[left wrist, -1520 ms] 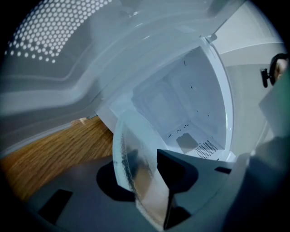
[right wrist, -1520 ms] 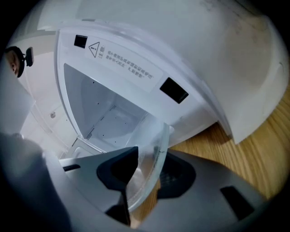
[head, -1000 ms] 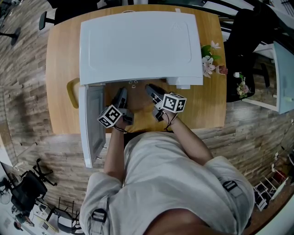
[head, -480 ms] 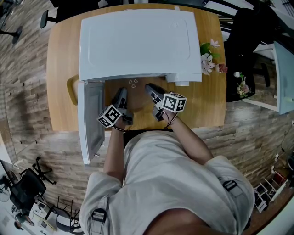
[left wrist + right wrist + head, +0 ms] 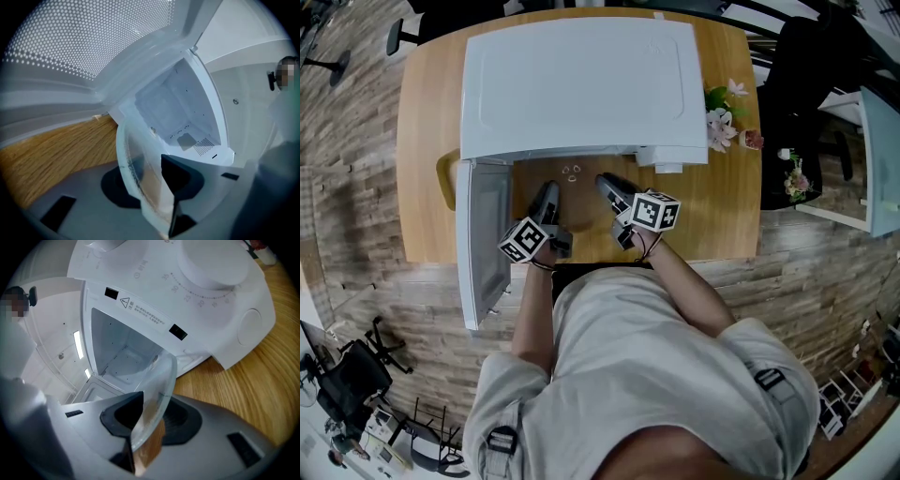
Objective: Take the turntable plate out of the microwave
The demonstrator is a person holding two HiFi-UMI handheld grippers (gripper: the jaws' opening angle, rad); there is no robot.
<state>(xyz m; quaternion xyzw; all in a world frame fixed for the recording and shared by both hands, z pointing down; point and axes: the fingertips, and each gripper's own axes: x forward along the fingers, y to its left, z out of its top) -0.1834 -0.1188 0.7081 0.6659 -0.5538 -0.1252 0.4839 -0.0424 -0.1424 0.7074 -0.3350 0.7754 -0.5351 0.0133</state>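
Between the left claw point(image 5: 150, 185) and right claw point(image 5: 150, 420), each clamped on its rim, the turntable plate point(image 5: 161, 376) looked stiff, slick, breakable glass

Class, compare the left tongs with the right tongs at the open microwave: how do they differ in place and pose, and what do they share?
The left tongs sit beside the swung-open door; the right tongs sit nearer the control dial. In the head view the left tongs slant up and rightward, the right tongs up and leftward. Both are closed on the rim of the clear glass turntable plate.
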